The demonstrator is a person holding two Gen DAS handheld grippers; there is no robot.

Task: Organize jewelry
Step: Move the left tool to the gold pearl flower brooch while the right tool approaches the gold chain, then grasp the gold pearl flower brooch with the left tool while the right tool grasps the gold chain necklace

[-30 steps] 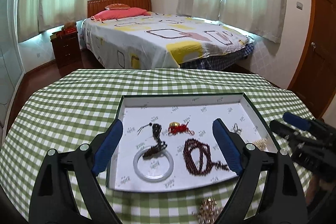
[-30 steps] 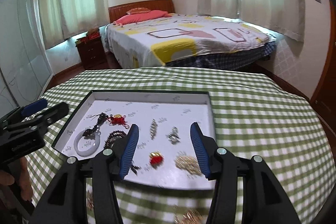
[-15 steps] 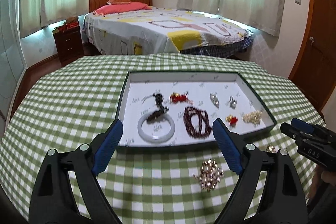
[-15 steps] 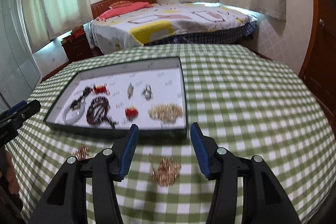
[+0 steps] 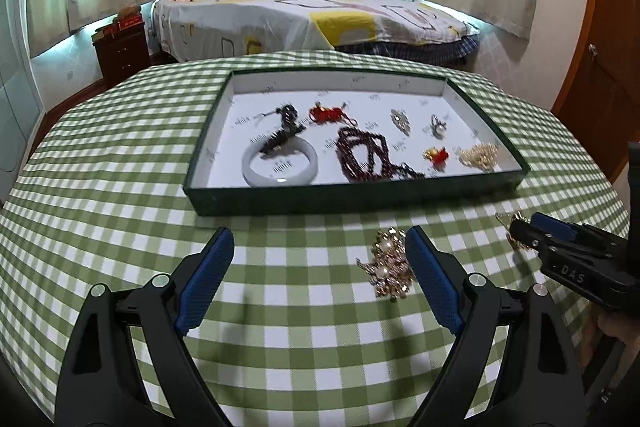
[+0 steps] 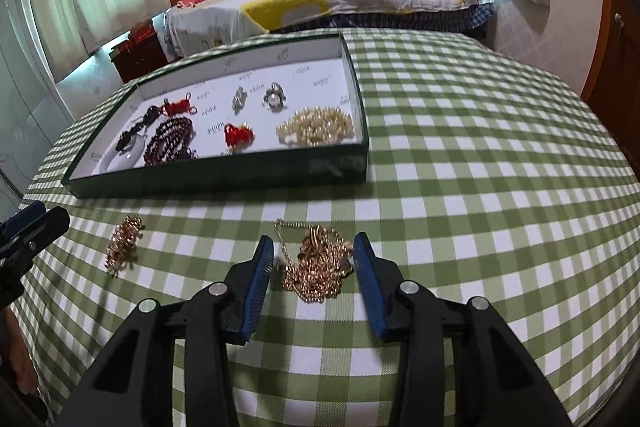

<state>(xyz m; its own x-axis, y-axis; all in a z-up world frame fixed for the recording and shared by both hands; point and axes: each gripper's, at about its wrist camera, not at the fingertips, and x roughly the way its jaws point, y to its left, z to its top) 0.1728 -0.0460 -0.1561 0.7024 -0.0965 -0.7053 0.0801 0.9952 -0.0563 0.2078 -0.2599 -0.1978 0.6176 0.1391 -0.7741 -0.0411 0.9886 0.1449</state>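
The gold chain is bracketed by the right gripper, jaws just narrowed, pads not yet pressing; the left gripper is held wide, empty. Closure, then transfer to the tray, is required.

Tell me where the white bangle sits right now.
In the left wrist view, the white bangle lies in the tray, at its near left corner, with a dark beaded piece draped over its far edge.

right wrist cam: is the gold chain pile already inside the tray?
No: the gold chain pile lies on the checked tablecloth in front of the tray, between the pads of the right gripper.
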